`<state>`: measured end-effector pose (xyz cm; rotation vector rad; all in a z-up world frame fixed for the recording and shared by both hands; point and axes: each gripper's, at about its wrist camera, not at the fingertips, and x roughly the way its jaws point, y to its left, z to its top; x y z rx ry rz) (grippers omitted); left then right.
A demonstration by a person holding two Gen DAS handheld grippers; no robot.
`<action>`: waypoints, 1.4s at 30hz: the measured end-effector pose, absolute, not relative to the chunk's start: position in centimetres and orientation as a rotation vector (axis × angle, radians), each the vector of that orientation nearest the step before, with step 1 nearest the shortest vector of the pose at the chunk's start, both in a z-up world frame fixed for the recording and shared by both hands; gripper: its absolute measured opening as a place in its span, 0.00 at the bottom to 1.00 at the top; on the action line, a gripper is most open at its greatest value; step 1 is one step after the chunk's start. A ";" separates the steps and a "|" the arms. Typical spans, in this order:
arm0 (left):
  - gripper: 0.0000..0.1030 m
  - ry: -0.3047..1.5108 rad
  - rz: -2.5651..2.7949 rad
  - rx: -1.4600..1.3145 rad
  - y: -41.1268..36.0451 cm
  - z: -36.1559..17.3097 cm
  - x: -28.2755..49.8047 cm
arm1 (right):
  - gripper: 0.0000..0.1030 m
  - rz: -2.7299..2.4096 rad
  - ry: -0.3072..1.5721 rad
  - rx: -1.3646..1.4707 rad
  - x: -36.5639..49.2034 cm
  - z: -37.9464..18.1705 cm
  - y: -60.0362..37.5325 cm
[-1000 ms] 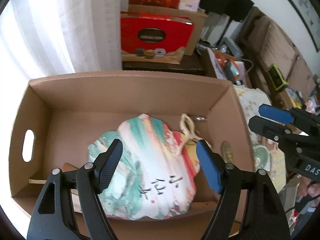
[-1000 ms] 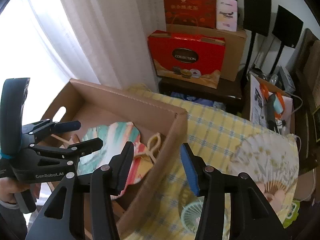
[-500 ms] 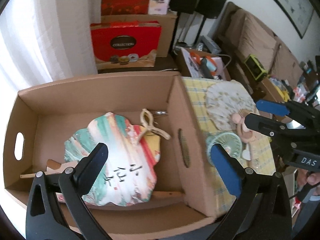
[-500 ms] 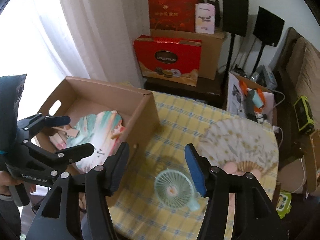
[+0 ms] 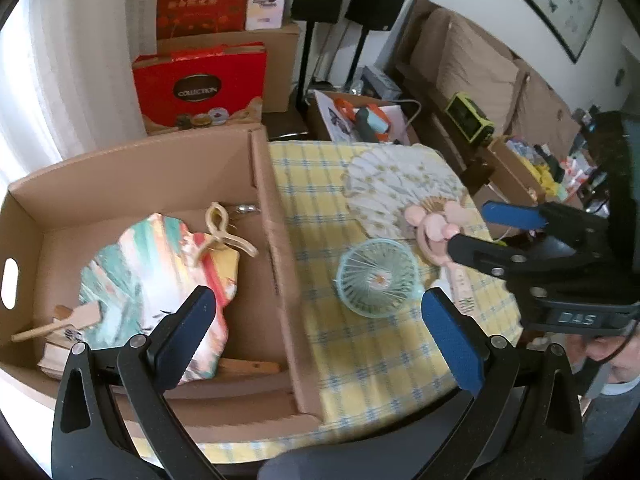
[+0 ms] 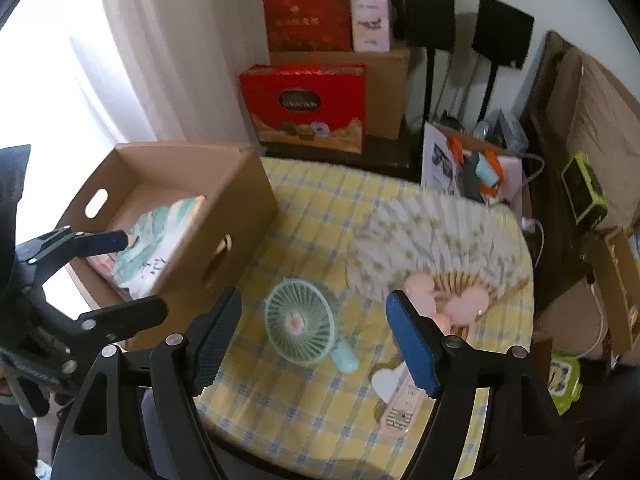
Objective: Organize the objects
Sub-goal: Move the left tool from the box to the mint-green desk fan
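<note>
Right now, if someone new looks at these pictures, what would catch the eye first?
Probably the small mint-green fan, lying on the yellow checked tablecloth between the open right gripper fingers. Beside it, the cardboard box holds a colourful painted fan, and a big floral folding fan lies spread behind.

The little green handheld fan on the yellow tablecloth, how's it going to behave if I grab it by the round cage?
The green fan looks like thin plastic, so probably light. Its open-ribbed cage may flex or crack under a hard squeeze. Its stubby handle sticks off one side, so it would likely swing down.
</note>
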<state>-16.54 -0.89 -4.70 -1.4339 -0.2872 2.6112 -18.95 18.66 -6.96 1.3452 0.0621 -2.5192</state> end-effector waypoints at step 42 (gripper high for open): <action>1.00 0.024 2.648 -1.508 11.2 -12.6 -21.6 | 0.74 -2.632 -0.223 1.514 -14.4 -14.6 31.7</action>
